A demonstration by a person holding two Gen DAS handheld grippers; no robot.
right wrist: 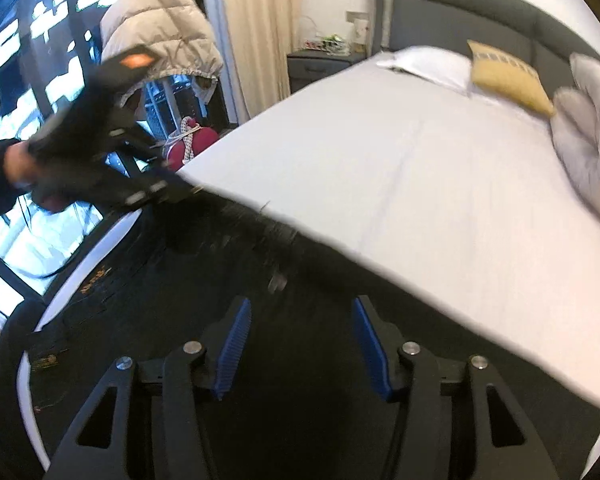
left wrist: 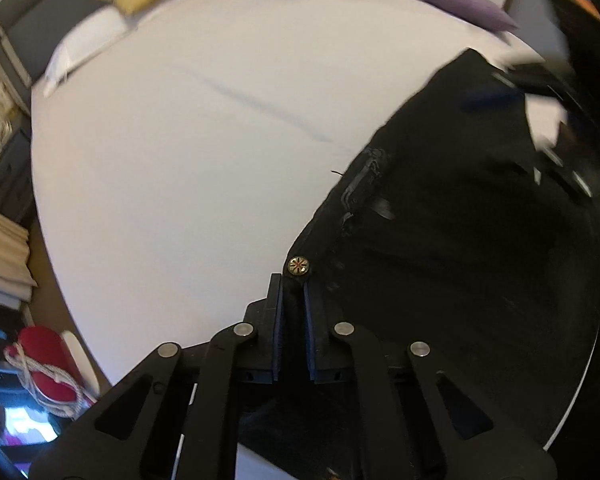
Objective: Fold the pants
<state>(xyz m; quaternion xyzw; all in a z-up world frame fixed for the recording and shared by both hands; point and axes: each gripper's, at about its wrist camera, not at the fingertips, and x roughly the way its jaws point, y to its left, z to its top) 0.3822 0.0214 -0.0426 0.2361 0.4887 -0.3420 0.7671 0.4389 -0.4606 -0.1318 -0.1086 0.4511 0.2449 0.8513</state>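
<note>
While the black pants (left wrist: 440, 248) lie spread on the white bed (left wrist: 180, 160), left gripper (left wrist: 293, 292) pinched nearly closed on their waistband edge, metal button (left wrist: 298, 266) just beyond its fingertips, right gripper (right wrist: 300, 316) spread wide and empty above the dark fabric.

Left gripper (left wrist: 292, 292), seen from its own wrist camera: all matte black linkage, four flat arms fanning out, each capped by a round silver pivot pin (left wrist: 169, 349). Triangular cut-outs pierce the outer arms. The fingers (left wrist: 278, 320) carry dark blue pads.

Over to the right gripper (right wrist: 300, 340): same black frame, same silver pins, same triangular slots, and its fingers (right wrist: 234, 348) wear bright blue ribbed pads.

From the right wrist view, the left unit's body shows blurred and black with an orange diamond marking (right wrist: 135, 59), the person's hand (right wrist: 18, 164) bare-skinned beneath a black sleeve.
</note>
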